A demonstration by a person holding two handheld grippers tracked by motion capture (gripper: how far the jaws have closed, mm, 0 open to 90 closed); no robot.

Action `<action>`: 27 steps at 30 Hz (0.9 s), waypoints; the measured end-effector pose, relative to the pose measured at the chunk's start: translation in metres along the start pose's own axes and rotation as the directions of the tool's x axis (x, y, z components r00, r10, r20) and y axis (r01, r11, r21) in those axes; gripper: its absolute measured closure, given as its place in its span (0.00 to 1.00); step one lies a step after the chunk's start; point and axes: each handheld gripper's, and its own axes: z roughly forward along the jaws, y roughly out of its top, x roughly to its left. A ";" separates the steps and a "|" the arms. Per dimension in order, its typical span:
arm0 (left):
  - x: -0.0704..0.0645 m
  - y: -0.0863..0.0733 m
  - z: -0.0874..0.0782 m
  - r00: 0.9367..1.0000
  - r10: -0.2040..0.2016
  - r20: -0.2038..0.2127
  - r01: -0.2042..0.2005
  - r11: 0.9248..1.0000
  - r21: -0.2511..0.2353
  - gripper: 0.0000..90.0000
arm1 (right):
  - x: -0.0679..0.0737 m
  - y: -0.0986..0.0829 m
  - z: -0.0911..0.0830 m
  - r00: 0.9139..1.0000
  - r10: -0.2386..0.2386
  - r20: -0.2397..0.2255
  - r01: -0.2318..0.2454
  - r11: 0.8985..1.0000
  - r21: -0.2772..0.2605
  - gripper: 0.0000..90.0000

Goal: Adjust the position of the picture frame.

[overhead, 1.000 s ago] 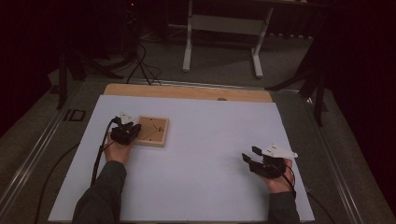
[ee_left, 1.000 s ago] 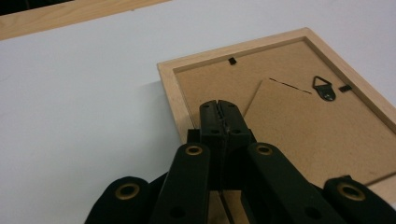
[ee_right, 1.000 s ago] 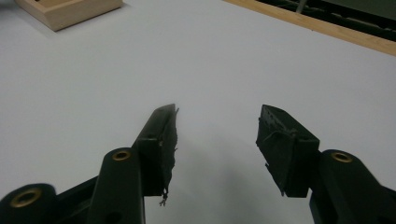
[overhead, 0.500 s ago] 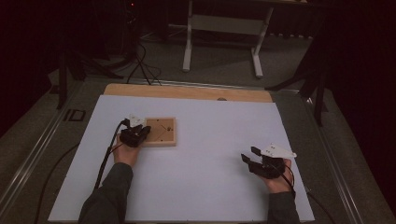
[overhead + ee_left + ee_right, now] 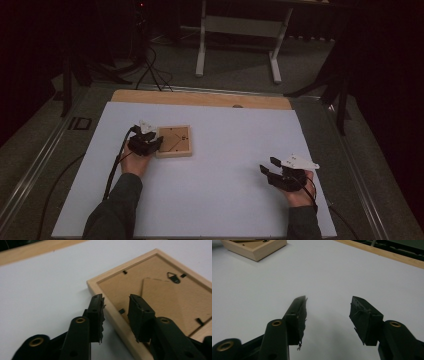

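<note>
The wooden picture frame point(image 5: 174, 141) is lying face down at ten o'clock on the bench point(image 5: 225, 200). The left claw point(image 5: 116, 311) is straddling its near rail, jaws narrow but not clamped. Light, stiff, probably glazed: grip the rail. The right claw point(image 5: 328, 315) is gaping wide, empty.

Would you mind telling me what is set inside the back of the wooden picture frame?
Inside the wooden picture frame lies a brown backing board with a fold-out stand flap, a metal hanger and small black clips. Whatever sits beneath the board is covered.
</note>
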 end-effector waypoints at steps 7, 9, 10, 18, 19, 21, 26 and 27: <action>0.012 -0.001 0.002 0.987 -0.120 0.105 0.119 0.993 0.014 0.77 | 0.002 0.000 0.001 1.000 -0.010 -0.001 0.010 1.000 0.005 0.51; 0.013 -0.001 0.002 0.984 -0.136 0.114 0.135 0.991 0.020 0.77 | 0.002 0.000 0.002 1.000 -0.010 -0.001 0.010 1.000 0.005 0.51; 0.015 -0.001 0.002 0.982 -0.142 0.123 0.140 0.990 0.026 0.77 | 0.002 0.000 0.002 1.000 -0.010 -0.001 0.010 1.000 0.005 0.51; 0.002 0.000 0.002 0.986 -0.092 0.138 0.091 0.996 0.016 0.79 | 0.003 0.000 0.003 1.000 -0.014 -0.001 0.014 1.000 0.008 0.51; -0.001 0.000 0.003 0.987 -0.084 0.138 0.083 0.997 0.012 0.79 | 0.003 0.000 0.003 1.000 -0.014 -0.001 0.014 1.000 0.007 0.51; -0.008 0.000 0.003 0.990 -0.057 0.127 0.057 0.998 0.002 0.79 | 0.003 0.000 0.002 1.000 -0.014 -0.001 0.014 1.000 0.005 0.51; -0.020 0.001 0.005 0.989 -0.027 0.142 0.029 0.999 -0.013 0.79 | 0.002 0.000 0.002 1.000 -0.010 -0.003 0.010 1.000 0.003 0.51; -0.022 0.001 0.005 0.989 -0.021 0.144 0.024 1.000 -0.015 0.79 | 0.003 0.000 0.002 1.000 -0.011 -0.003 0.011 1.000 0.003 0.51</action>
